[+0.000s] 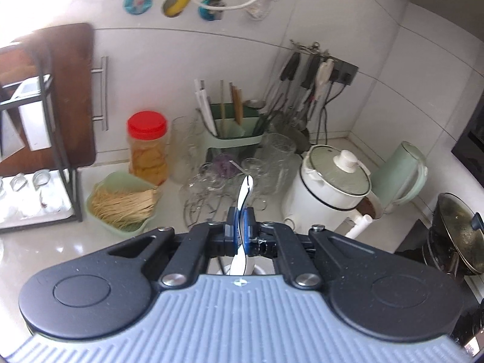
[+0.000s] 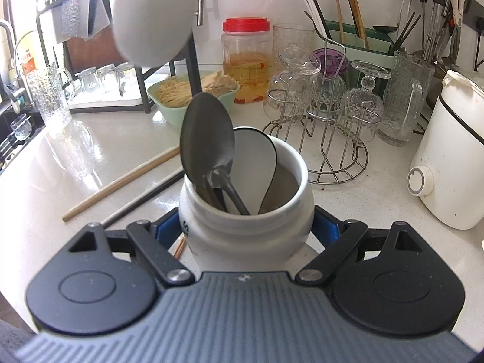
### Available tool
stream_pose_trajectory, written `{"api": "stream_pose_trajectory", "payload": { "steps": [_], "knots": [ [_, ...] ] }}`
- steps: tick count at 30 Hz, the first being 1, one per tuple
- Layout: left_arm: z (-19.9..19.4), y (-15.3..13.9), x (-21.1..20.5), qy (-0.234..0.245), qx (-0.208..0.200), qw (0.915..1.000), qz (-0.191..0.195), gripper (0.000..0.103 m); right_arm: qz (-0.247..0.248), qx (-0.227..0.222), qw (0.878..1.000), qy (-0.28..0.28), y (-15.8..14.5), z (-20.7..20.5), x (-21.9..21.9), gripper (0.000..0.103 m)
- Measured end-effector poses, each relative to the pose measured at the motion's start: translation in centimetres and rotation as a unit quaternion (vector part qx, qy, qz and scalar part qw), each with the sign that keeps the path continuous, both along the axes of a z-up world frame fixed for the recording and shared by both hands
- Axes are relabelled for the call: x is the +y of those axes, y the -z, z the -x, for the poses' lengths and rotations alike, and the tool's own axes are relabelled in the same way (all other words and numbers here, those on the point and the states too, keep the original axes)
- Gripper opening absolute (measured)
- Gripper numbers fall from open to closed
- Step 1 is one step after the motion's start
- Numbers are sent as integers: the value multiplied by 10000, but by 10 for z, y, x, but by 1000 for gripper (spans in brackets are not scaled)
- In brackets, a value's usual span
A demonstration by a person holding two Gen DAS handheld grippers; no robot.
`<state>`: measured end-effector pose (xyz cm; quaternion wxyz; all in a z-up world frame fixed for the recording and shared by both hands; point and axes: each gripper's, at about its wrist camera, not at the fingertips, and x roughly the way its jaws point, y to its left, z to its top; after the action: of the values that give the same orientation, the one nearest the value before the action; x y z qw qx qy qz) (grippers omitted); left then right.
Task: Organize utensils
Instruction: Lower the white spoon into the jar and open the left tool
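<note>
Left claw [image 1: 241, 227] pinches a white spoon [image 1: 245, 192]; right claw [image 2: 250, 230] clamps the jar [image 2: 246, 230] holding two spoons. Chopsticks [image 2: 121, 181] at nine o'clock on the bench [image 2: 90, 151] remain.

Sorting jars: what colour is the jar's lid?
Red; the jar lid shows best in the right wrist view.

Little can be read. The white jar [image 2: 245, 211] bears a dark green mark at its left edge, perhaps an "S", cut off by the gripper. A red-and-yellow label [image 2: 27, 60] by the sink carries print too small to make out.
</note>
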<state>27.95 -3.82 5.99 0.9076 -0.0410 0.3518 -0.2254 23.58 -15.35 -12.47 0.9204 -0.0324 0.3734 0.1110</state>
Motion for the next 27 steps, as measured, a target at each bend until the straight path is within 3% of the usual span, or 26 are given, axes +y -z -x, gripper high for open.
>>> {"api": "stream_pose_trajectory", "payload": {
  "steps": [9, 16, 27],
  "knots": [
    [-15, 38, -37, 363, 204, 9986, -333, 4, -20, -46, 10000, 37, 1, 3, -1, 91],
    [-28, 69, -52, 560, 610, 9949, -571, 4, -31, -65, 10000, 40, 1, 4, -1, 91],
    [-62, 87, -72, 838, 1440, 9789, -1179, 4, -39, -94, 9999, 27, 1, 4, -2, 91]
  ]
}}
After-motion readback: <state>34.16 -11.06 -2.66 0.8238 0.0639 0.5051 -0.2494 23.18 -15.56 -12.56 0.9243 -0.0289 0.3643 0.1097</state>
